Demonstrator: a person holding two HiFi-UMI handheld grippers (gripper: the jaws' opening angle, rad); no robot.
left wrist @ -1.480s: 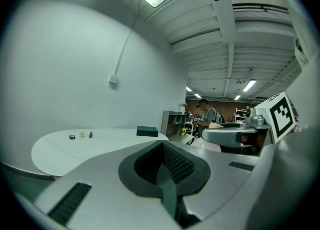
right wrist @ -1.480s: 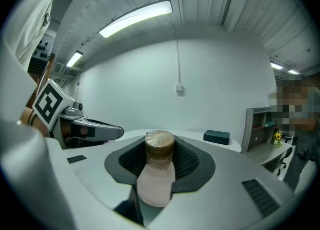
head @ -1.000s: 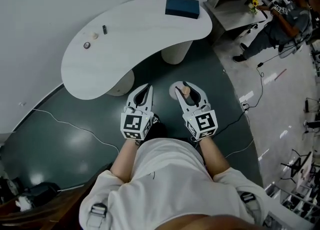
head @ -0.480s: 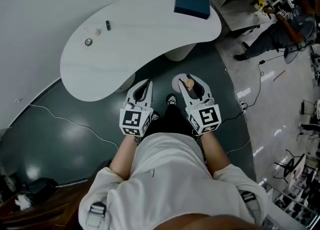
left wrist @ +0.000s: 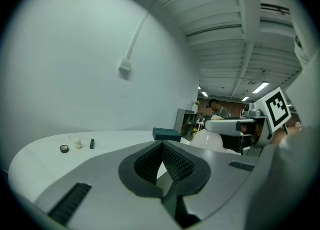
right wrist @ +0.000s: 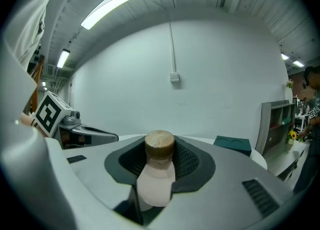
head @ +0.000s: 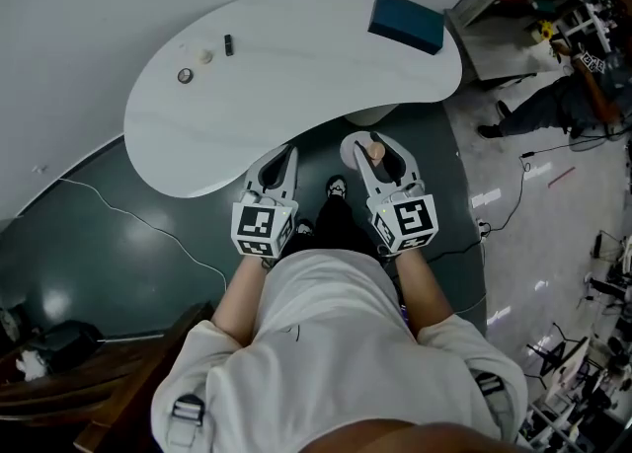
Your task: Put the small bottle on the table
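Note:
My right gripper [head: 377, 152] is shut on a small pale bottle [right wrist: 156, 174] with a wooden cork top; the same bottle [head: 375, 153] shows between the jaws in the head view. It hangs over the dark floor just short of the white curved table [head: 286, 76]. My left gripper [head: 279, 167] is beside it, jaws together with nothing between them [left wrist: 163, 161]. Both sit close to the table's near edge.
A dark teal box [head: 406, 22] lies at the table's far right end. A small ring [head: 185, 75], a pale knob [head: 205, 56] and a black stick [head: 228, 44] lie at its left end. A cable [head: 128, 224] runs across the floor. A person [head: 568, 101] stands at the right.
The table and its objects have come closer and shifted right in the head view. Both grippers stay side by side, nearer the table's edge. The bottle remains gripped.

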